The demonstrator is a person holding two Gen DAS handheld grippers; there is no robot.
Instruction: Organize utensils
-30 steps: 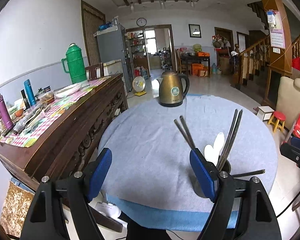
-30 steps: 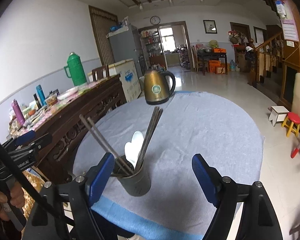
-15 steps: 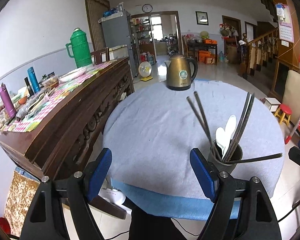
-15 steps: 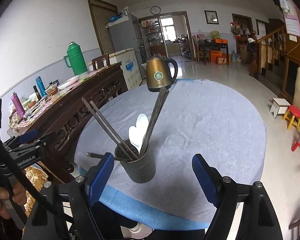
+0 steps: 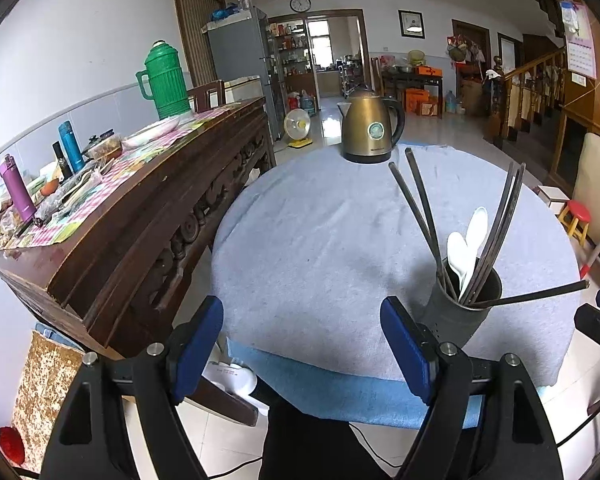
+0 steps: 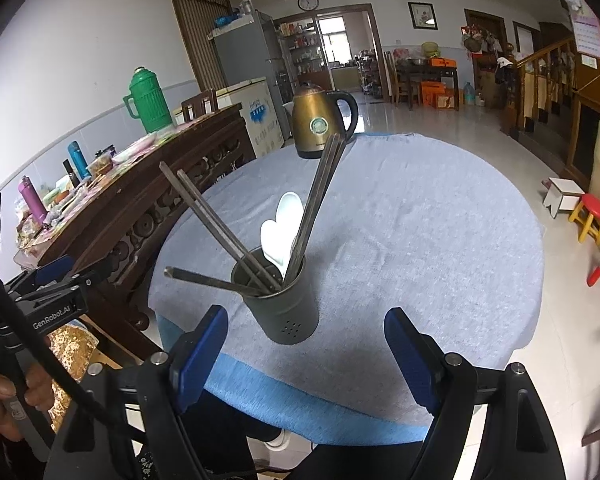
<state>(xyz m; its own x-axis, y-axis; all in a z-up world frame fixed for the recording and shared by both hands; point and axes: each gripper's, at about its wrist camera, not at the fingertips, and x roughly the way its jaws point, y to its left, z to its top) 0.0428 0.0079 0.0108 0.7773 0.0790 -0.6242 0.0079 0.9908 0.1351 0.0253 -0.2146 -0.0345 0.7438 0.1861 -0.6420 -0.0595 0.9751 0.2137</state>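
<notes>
Both grippers (image 5: 300, 344) (image 6: 306, 354) are spread wide, holding nothing. Pull straight back; the cup (image 6: 282, 300) at 11 o'clock tips easily.

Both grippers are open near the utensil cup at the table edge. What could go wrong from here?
The utensil cup stands close to the table edge; a nudge from either open gripper might tip it off. One chopstick lies nearly flat over the rim and could snag or lever out. The white spoons may rattle loose.

"GenRobot.AI" stands in white letters on the black left gripper (image 6: 56, 314), at nine o'clock in the right wrist view.
</notes>
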